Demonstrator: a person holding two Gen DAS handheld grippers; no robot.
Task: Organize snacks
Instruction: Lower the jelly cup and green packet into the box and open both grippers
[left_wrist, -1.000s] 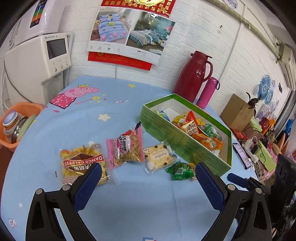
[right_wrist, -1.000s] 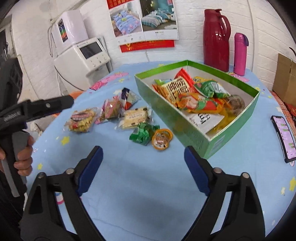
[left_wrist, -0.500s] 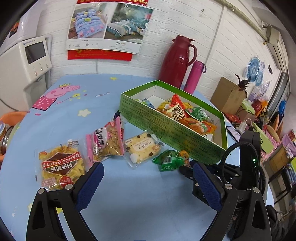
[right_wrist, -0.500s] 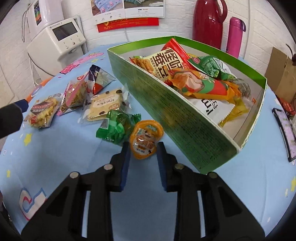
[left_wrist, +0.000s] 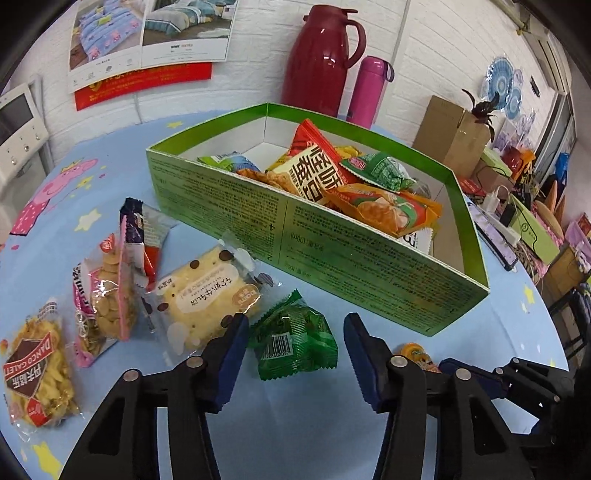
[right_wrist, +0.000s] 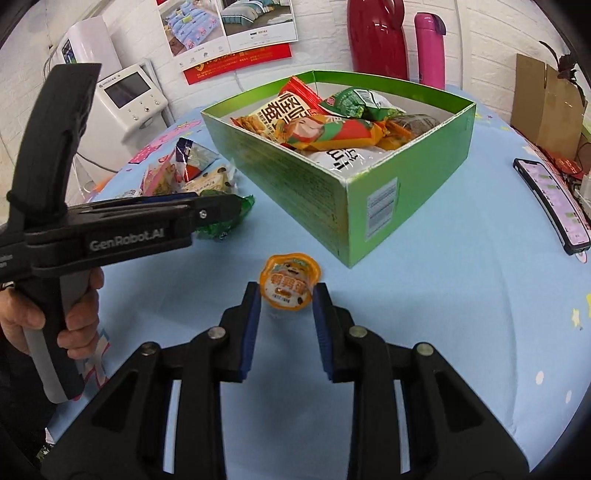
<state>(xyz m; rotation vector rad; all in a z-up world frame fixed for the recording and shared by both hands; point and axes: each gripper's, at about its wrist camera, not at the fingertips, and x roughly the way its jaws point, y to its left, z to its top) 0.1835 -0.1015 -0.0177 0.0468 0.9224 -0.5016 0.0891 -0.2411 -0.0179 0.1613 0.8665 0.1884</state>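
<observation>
My left gripper (left_wrist: 295, 325) is low over the blue tablecloth. Its jaws stand a little apart on either side of a green snack packet (left_wrist: 295, 343); the left pad just touches the packet's edge. My right gripper (right_wrist: 286, 295) is shut on a small orange jelly cup (right_wrist: 290, 280), which sits between its blue pads near the box's corner. The green cardboard box (left_wrist: 332, 254), half full of snack bags, stands just beyond both. Left of the green packet lie a chocolate-chip cake packet (left_wrist: 210, 295), a pink nut packet (left_wrist: 107, 302) and a yellow crisp bag (left_wrist: 37, 369).
A red flask (left_wrist: 317, 62) and a pink bottle (left_wrist: 369, 92) stand behind the box by the wall. A phone (right_wrist: 550, 199) lies at the table's right edge. A hand (right_wrist: 26, 321) holds the left gripper's handle at the left of the right wrist view.
The left gripper came forward and down to the green packet, and its jaws narrowed around it. The right gripper, wide open a second ago, shut on the jelly cup and swung towards the box's corner.
</observation>
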